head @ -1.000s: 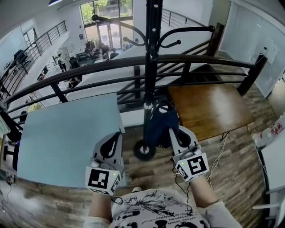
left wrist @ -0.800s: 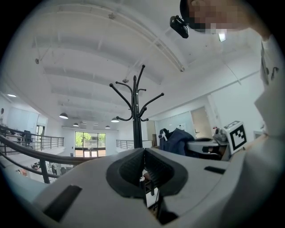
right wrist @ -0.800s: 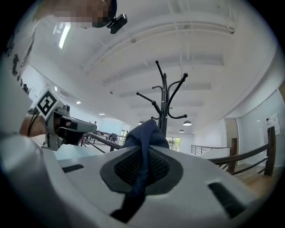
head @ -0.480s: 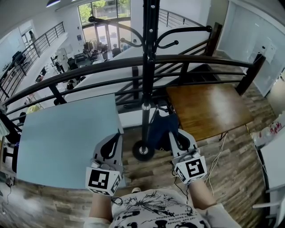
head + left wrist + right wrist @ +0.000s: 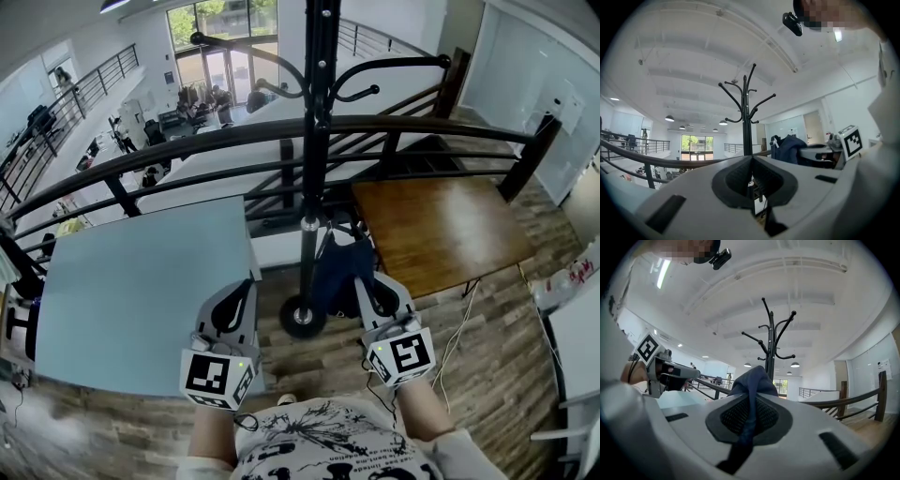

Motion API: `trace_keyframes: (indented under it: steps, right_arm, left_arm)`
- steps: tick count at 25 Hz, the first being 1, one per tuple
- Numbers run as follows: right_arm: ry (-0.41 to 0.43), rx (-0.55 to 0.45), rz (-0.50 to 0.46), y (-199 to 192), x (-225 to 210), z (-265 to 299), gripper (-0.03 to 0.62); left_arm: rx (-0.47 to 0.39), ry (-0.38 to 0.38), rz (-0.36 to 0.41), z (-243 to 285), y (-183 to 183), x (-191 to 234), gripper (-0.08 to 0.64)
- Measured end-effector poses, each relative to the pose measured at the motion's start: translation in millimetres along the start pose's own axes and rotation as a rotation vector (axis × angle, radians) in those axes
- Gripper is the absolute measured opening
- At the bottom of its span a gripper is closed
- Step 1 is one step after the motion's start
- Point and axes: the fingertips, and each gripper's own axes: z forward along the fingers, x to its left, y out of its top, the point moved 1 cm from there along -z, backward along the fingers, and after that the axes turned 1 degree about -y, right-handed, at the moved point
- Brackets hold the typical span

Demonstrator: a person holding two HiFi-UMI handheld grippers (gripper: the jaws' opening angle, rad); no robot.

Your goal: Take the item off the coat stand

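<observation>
The black coat stand [image 5: 313, 141] rises straight ahead, its round base [image 5: 303, 317] on the wood floor and its hooks bare. A dark blue cloth item [image 5: 337, 267] hangs just right of the pole, off the hooks. My right gripper [image 5: 362, 275] is shut on it; in the right gripper view the blue cloth [image 5: 753, 380] runs pinched between the pads, with the coat stand [image 5: 771, 343] behind. My left gripper [image 5: 246, 285] stands left of the base, shut with nothing in it. The left gripper view shows the coat stand [image 5: 747, 122] and the blue item [image 5: 787, 147] to the right.
A light blue table [image 5: 141, 291] lies at the left and a brown wooden table [image 5: 441, 230] at the right behind the stand. A black railing [image 5: 281, 131] crosses just beyond the pole, over a drop to a lower floor. Cables trail on the floor at right.
Nothing of note: both grippers keep their places and the blue item stays in the right gripper; only the head view shifts slightly.
</observation>
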Motion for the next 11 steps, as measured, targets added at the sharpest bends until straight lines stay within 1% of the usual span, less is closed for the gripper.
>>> trace_keyframes:
  steps: [6, 11]
  right_arm:
    - [0.004, -0.006, -0.005, 3.4, 3.6, -0.3, 0.002]
    - [-0.002, -0.003, 0.005, 1.1, 1.3, -1.1, 0.002]
  left_arm:
    - [-0.007, -0.001, 0.001, -3.2, -5.1, 1.8, 0.005]
    - [0.008, 0.010, -0.010, -3.3, -4.1, 2.0, 0.005]
